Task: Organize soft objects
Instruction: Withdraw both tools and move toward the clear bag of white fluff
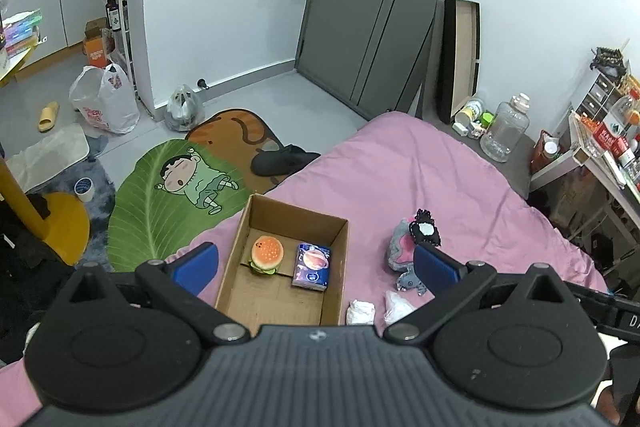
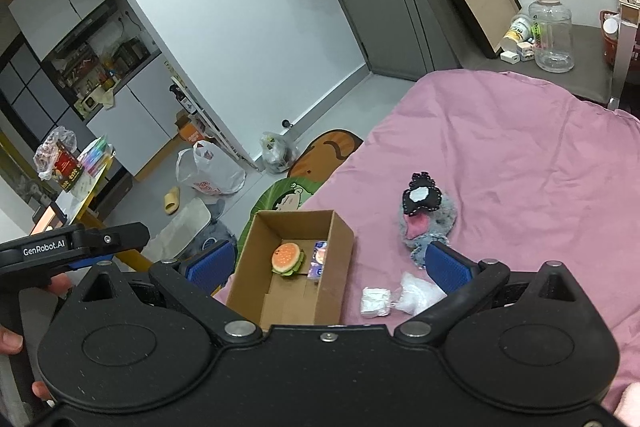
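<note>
Both grippers, left gripper (image 1: 316, 263) and right gripper (image 2: 328, 265), hang spread wide, holding nothing. The open brown cardboard box (image 1: 340, 259) on the pink bedsheet (image 1: 460, 179) holds a plush burger (image 1: 267, 254) and blue tissue pack (image 1: 312, 266). Right of the box: grey-pink plush toy (image 2: 426, 221), two white wads (image 2: 376, 301).

A: What sits in the open brown cardboard box (image 1: 340, 267)?
B: Two things: one orange plush hamburger (image 1: 267, 253) and one dark blue printed tissue pack (image 1: 311, 266).
A: And on the pink bedsheet (image 1: 460, 179)?
B: One grey and pink fluffy plush toy (image 2: 430, 217), one white crumpled wad (image 1: 360, 311), one clear plastic bag of white stuffing (image 2: 420, 293).
A: So one box and five soft items.
</note>
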